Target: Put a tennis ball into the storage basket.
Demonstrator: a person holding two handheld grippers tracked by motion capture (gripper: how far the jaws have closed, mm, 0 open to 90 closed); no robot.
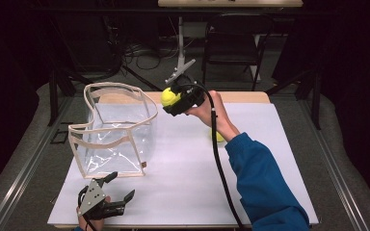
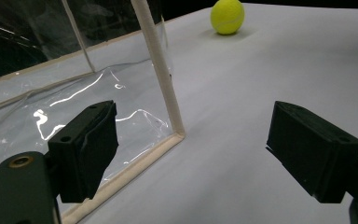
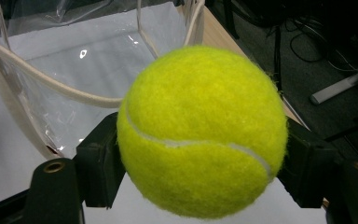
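A yellow tennis ball hangs in the air, with my right gripper shut on it, just right of the rim of a clear plastic bag with cream trim. The bag stands open on the white table sheet. A second tennis ball lies on the sheet, partly hidden behind the right hand in the high view. My left gripper rests open near the table's front left edge, nothing between its jaws, facing the bag's near corner.
A black chair and a white stand are behind the table, with cables on the floor. The blue-sleeved right arm crosses the table's right half. The table's wooden edge shows at the back.
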